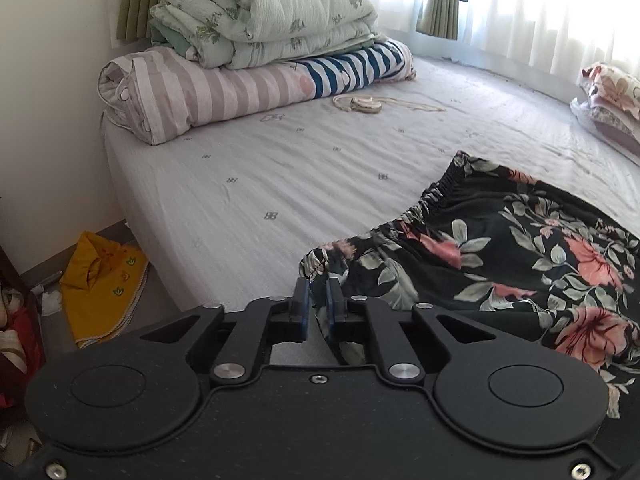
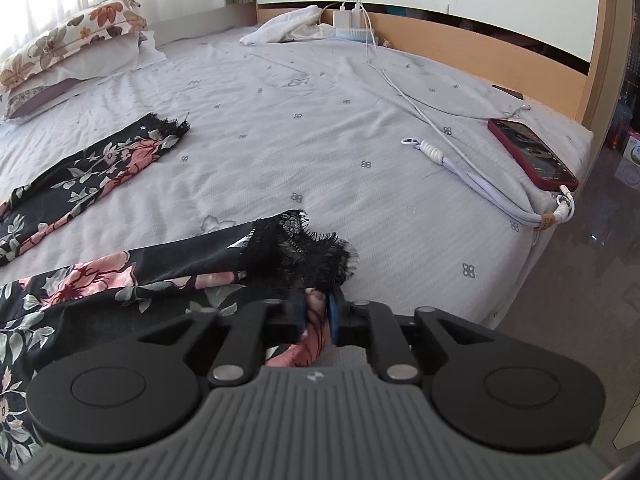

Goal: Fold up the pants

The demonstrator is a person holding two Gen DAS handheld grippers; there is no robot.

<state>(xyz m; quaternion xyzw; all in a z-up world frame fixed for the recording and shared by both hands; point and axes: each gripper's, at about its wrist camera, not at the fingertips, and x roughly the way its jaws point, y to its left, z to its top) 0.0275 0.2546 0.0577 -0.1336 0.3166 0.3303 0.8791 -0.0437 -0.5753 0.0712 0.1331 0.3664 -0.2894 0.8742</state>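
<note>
With the pants (image 1: 500, 248) spread on the bed (image 1: 248, 184), the left tool (image 1: 318, 300) pinches the near waistband corner and the right tool (image 2: 316, 312) pinches the near lace hem, so the first fold seems underway, calling for both to carry this leg over the far one.

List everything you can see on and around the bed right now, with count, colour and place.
black floral pants with lace hems: one, spread on bed, both ends gripped
grey patterned bedsheet: one, covers mattress
pale green folded quilt: one, atop striped bedding
striped rolled bedding: one, pink and blue, far corner
floral pillow: one, by window
red-cased phone: one, bed edge
white charging cables: several, from headboard
white cloth: one, by headboard
yellow cloth: one, floor
left gripper: black, shut on waistband corner
right gripper: black, shut on leg hem
</note>
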